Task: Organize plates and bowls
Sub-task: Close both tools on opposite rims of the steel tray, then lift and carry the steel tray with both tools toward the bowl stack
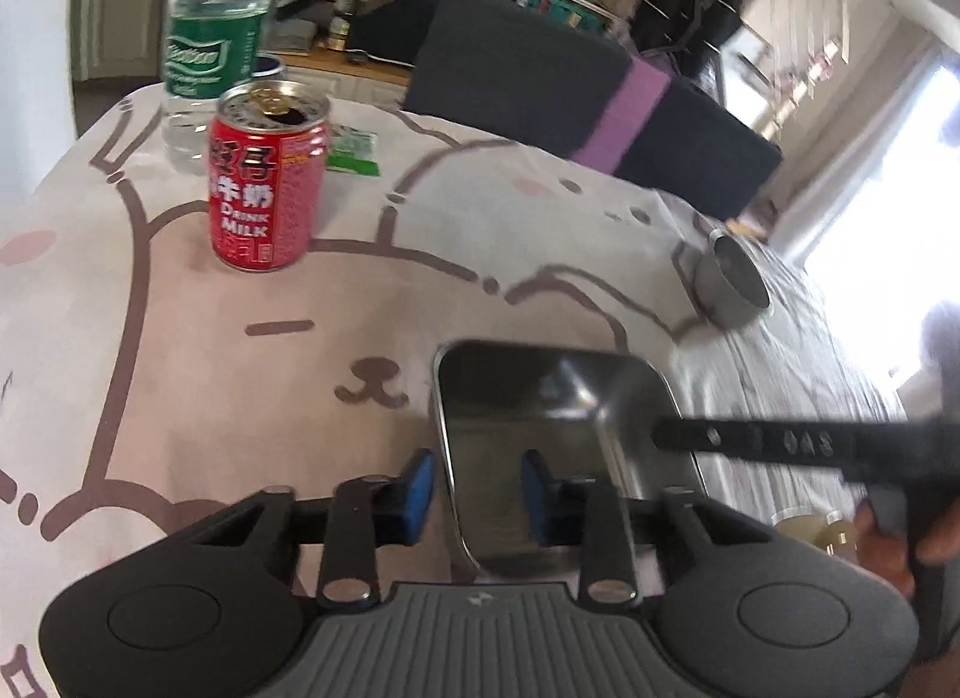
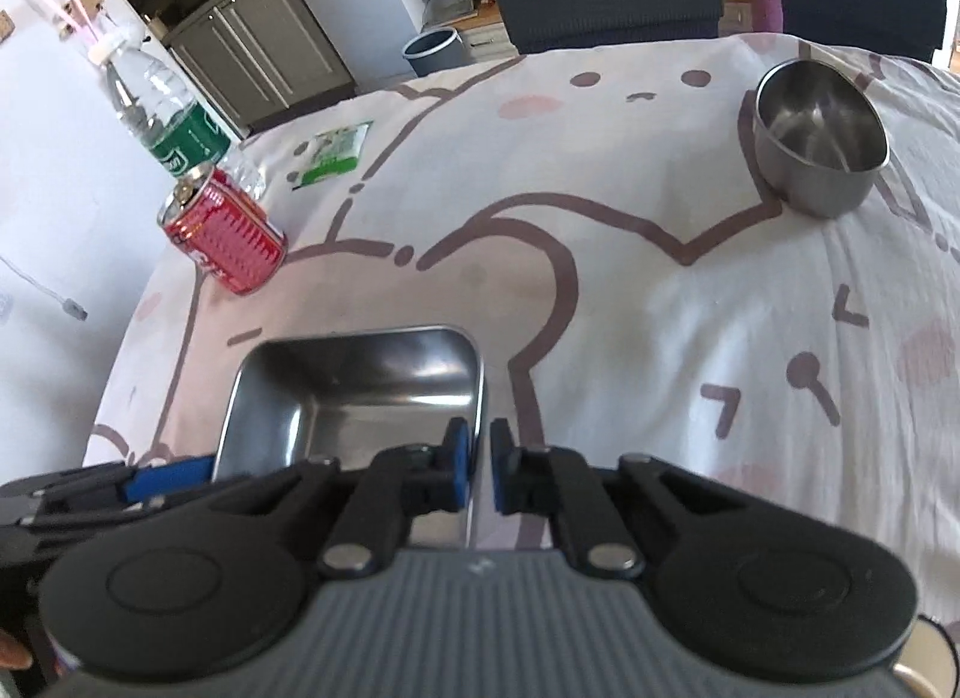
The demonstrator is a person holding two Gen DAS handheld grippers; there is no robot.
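While straddled by both grippers (opposite rims), steel tray (image 2: pixel 360 392), tablecloth (image 2: pixel 630 308).

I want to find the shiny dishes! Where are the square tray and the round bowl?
square metal tray (image 2: pixel 336 374): right wrist view, far inner wall.
round metal bowl (image 2: pixel 810 122): right wrist view, inside bottom.

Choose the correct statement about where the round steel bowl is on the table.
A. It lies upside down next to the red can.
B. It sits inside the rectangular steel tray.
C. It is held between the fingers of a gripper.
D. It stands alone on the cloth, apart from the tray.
D: the round steel bowl stands upright on the tablecloth, well away from the rectangular steel tray, with bare cloth between them.
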